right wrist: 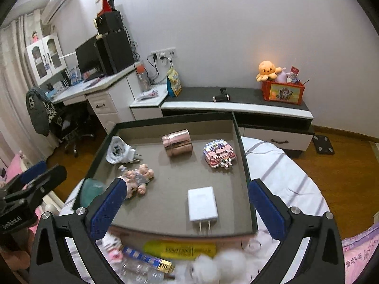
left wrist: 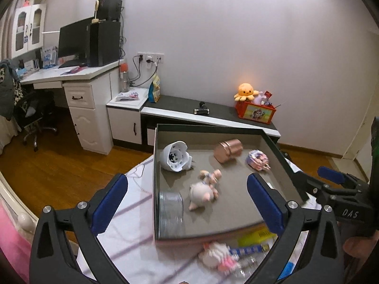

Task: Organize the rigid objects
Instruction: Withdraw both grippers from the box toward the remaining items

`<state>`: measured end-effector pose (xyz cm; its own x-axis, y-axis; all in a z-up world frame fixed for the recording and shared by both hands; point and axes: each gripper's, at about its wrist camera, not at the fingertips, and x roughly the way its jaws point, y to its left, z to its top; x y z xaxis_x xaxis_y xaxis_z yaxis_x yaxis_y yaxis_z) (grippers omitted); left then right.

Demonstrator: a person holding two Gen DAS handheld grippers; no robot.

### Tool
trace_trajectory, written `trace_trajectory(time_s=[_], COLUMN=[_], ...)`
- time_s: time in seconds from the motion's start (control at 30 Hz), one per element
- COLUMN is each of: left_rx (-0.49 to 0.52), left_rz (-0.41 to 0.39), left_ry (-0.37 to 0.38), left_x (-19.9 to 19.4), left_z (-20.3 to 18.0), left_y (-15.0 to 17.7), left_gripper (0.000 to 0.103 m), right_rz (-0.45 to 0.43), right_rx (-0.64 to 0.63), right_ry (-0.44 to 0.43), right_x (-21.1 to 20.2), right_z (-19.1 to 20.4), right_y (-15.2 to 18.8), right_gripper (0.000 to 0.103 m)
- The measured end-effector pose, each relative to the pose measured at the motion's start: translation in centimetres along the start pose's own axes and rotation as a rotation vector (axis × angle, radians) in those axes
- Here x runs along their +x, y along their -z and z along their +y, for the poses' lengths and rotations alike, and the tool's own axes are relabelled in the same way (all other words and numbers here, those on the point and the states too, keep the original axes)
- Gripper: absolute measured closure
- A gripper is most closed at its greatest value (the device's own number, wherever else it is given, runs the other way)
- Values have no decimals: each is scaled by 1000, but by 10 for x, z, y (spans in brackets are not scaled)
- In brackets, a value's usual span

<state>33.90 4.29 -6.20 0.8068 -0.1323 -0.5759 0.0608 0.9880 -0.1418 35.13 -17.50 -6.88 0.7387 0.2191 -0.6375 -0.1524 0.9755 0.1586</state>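
Observation:
A dark tray with a grey floor [right wrist: 239,142] [left wrist: 165,217] lies on the bed. In it are a white round plug device [right wrist: 117,152] [left wrist: 175,156], a rose-gold can on its side [right wrist: 177,142] [left wrist: 228,150], a pink block toy [right wrist: 219,153] [left wrist: 258,159], a pink pig figure [right wrist: 139,177] [left wrist: 203,190], a white charger [right wrist: 202,203] and a clear round container [left wrist: 170,207]. My left gripper [left wrist: 187,203] is open and empty above the tray's near edge. My right gripper [right wrist: 187,206] is open and empty over the charger.
In front of the tray lie a yellow tube [right wrist: 180,248], a pink-white toy [left wrist: 220,255], a blue-striped tube [right wrist: 146,259] and a white fluffy thing [right wrist: 220,267]. A low cabinet [right wrist: 236,105] with a red toy box [right wrist: 283,92] and a desk [left wrist: 71,73] stand behind.

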Motion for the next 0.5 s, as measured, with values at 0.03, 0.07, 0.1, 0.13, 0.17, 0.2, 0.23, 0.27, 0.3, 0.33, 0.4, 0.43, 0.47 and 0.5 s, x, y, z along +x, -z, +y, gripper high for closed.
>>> trace_trajectory(time_s=[0.03,0.07,0.1,0.13,0.17,0.2,0.23,0.27,0.3,0.33,0.4,0.43,0.47,0.5], left_rx=[1,3,5,6,6,6,4,2,1,-2,-11,-15,-16,-17], left_rz=[-7,-15,-22,-31,-37,-43,-49,-56,-61,-64,-67,-69,-70,-74], left_ry=[1,3,6,9,9,8,5,1,-1,-3,-4,-4,-4,-6], left_x=[-7,-16,-23,-33,-39,-45,-52,-59,-64,-69,-80,-85,-90,-96], left_z=[-1,-2,-3,-5,-6,-6,-7,-7,-7,-7,-7,-7,-7,-7], left_y=[2,6,8,11,13,15,17,21,23,27,33,35,39,41], left_gripper=[1,1,1,0,0,0,0,0,0,0,0,0,0,0], right_rz=[-12,-20,-34,-49,-58,-73,-84,-92,-106,-117,-132,-139,-144,-151], right_rx=[-4,-7,-7,-7,-8,-11,-14,-15,-16,-15,-11,-11,-12,-10], right_ry=[2,3,5,8,9,9,13,16,20,21,25,27,27,27], right_x=[-8,-13,-22,-30,-36,-45,-52,-57,-65,-72,-83,-89,-93,-99], right_z=[2,4,5,6,6,8,9,9,10,11,12,12,13,13], right_y=[2,3,5,7,8,10,12,13,16,20,26,30,33,37], right_gripper=[0,0,0,0,0,0,0,0,0,0,0,0,0,0])
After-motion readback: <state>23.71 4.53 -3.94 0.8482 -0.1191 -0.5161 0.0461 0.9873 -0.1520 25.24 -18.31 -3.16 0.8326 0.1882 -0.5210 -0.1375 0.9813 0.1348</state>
